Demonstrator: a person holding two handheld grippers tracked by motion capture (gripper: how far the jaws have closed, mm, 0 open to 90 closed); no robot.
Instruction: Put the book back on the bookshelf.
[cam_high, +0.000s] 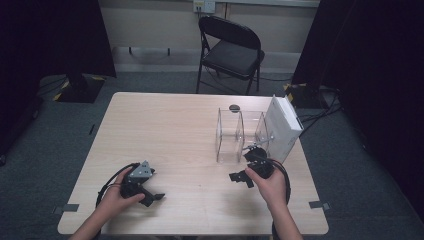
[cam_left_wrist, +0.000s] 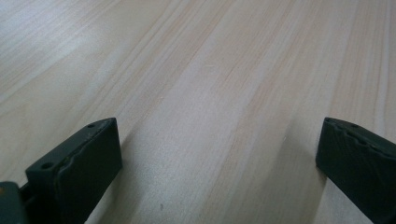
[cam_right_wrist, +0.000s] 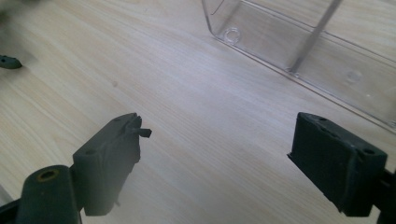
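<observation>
Pale wood-grain bench (cam_high: 190, 125) stands on grey carpet, with a black folding chair (cam_high: 231, 50) beyond its far edge and dark curtains to either side. On the bench's right half stands a clear acrylic divider rack (cam_high: 239, 134), and a white box (cam_high: 283, 127) leans against the rack's 3 o'clock side.

Right tongs (cam_high: 242, 178) rest near the bench's front right, held by the person's right hand (cam_high: 267, 185). The jaws stand wide apart and grip nothing. In the right gripper view the rack's clear base wall (cam_right_wrist: 299, 51) lies ahead of the jaws at about 1 o'clock, near but not touching. In the high view the rack sits at roughly 12 o'clock from these tongs, its long axis running 9 to 3 o'clock across the bench.

Left tongs (cam_high: 152, 197) lie at the front left, well apart from the rack, which bears about 2 o'clock from them. Their jaws are also spread wide and empty over bare wood (cam_left_wrist: 210, 93).

Judgement: the right hand is the nearer to the rack and box, so a reach would fall to it.
</observation>
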